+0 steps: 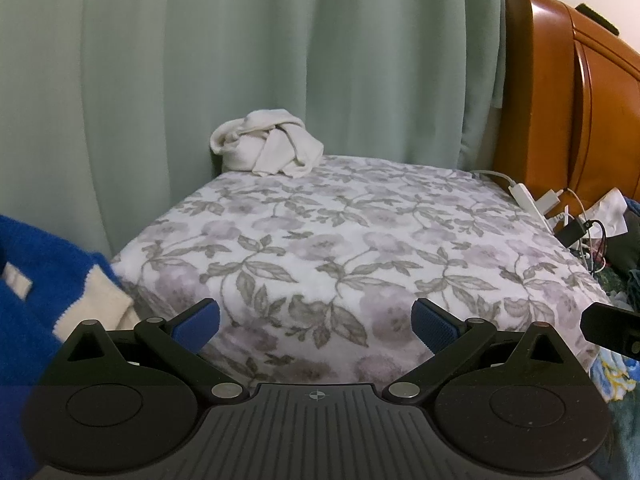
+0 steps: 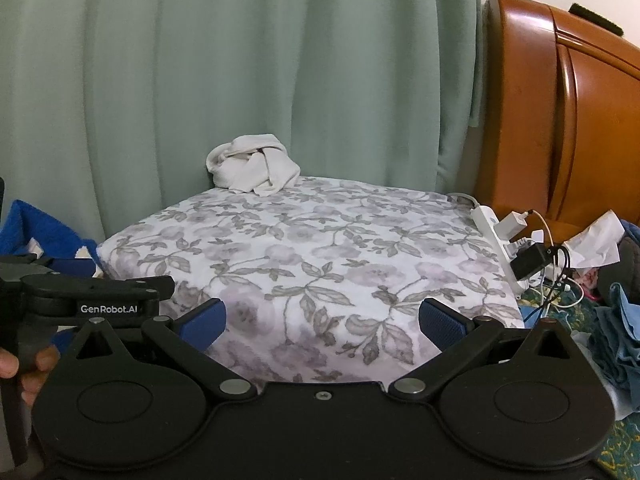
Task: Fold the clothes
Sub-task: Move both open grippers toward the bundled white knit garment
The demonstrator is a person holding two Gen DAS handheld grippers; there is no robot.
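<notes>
Left gripper (image 1: 316, 322): jaws spread wide, blue pads (image 1: 198, 322) apart, nothing between them; held above near edge of the floral blanket (image 1: 340, 240).

Right gripper (image 2: 322, 322): same — jaws wide apart, nothing held, over near edge of the blanket. In right wrist view the left unit sits just to its left, marked "GenRobot.AI", w/ the person's left hand (image 2: 24, 368) on its handle.

White garment (image 1: 266, 146): crumpled in a heap at far left corner of the blanket, against the green curtain (image 1: 240, 60); well apart from both grippers.

Blue garment (image 1: 36, 280) w/ cream trim: at left, beside the blanket's edge, close to left gripper; whether touching it, can't tell.

Floral blanket: white w/ grey leaves, pale purple flowers — covers a raised flat surface.

Wooden headboard (image 2: 560, 120): at right, behind the blanket.

Power strip (image 2: 496, 228) w/ chargers & cables: along right edge of the blanket.

Blue cloth pile (image 2: 620, 340): far right, low.
</notes>
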